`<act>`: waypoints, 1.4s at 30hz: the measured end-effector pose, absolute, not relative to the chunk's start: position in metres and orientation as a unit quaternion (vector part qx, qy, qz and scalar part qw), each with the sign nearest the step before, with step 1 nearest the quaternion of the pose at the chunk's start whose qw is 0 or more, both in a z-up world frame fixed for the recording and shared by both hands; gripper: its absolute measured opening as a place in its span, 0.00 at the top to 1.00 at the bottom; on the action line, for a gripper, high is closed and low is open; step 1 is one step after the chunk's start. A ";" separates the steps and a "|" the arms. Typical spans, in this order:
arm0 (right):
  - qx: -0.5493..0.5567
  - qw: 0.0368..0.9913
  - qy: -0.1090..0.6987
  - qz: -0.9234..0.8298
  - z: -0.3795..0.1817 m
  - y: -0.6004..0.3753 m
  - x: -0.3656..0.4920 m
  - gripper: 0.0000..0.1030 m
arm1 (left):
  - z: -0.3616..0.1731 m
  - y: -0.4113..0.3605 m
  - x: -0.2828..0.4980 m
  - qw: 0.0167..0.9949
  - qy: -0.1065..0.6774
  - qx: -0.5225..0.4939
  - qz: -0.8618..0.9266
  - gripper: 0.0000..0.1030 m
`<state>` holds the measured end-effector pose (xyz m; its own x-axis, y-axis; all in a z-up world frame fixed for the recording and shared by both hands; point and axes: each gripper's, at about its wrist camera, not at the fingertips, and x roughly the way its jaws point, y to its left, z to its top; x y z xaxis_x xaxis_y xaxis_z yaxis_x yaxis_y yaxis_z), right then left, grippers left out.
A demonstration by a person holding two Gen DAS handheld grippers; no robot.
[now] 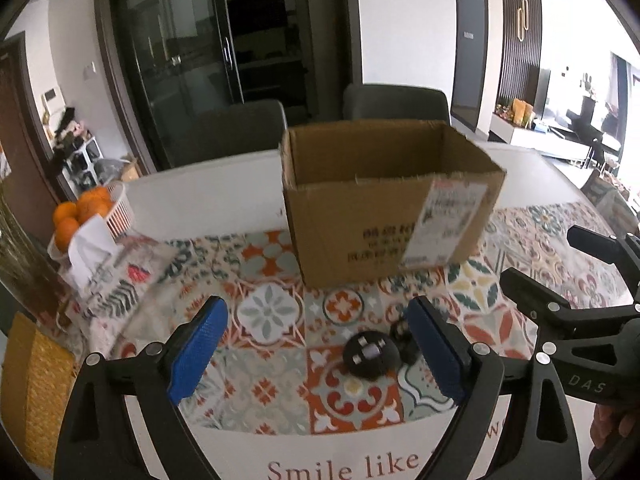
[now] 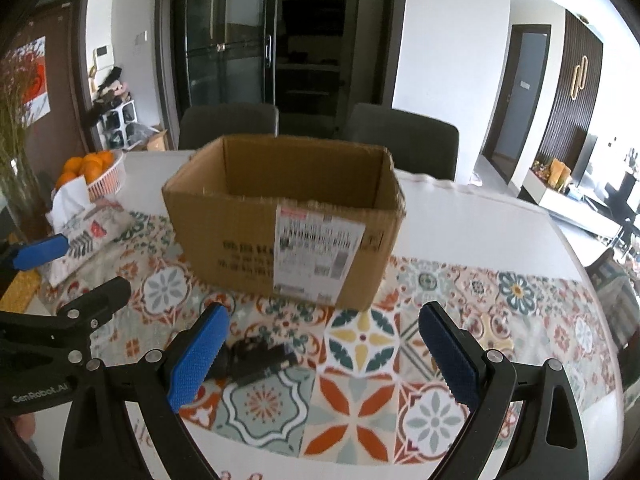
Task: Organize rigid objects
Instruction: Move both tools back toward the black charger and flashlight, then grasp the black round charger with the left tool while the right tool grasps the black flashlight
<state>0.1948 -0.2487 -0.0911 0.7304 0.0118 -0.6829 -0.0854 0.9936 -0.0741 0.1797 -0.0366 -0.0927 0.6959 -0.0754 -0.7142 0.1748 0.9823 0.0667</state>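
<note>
An open cardboard box (image 1: 384, 200) stands on the patterned tablecloth; it also shows in the right wrist view (image 2: 280, 220). A round black part (image 1: 370, 354) lies in front of it, beside a smaller black part (image 1: 402, 340) touching my left gripper's right pad. My left gripper (image 1: 316, 356) is open and empty above the cloth. In the right wrist view the black parts (image 2: 256, 360) lie by the left pad of my right gripper (image 2: 324, 356), which is open and empty. Each gripper shows at the edge of the other's view.
A white basket of oranges (image 1: 86, 212) and a tissue pack (image 1: 108, 264) sit at the left, with a yellow woven item (image 1: 28, 392) at the near left. Two grey chairs (image 1: 396, 102) stand behind the white table (image 1: 208, 196). A glass vase (image 2: 20, 196) stands far left.
</note>
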 end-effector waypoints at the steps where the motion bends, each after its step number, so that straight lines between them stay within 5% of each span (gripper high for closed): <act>1: -0.051 0.927 0.371 0.026 -0.096 -0.249 0.192 0.07 | -0.096 -0.037 0.178 0.918 0.384 0.064 -0.072 0.11; 42: -0.051 0.883 0.466 0.002 -0.211 -0.270 0.189 0.07 | -0.221 -0.071 0.201 0.883 0.438 0.111 -0.129 0.18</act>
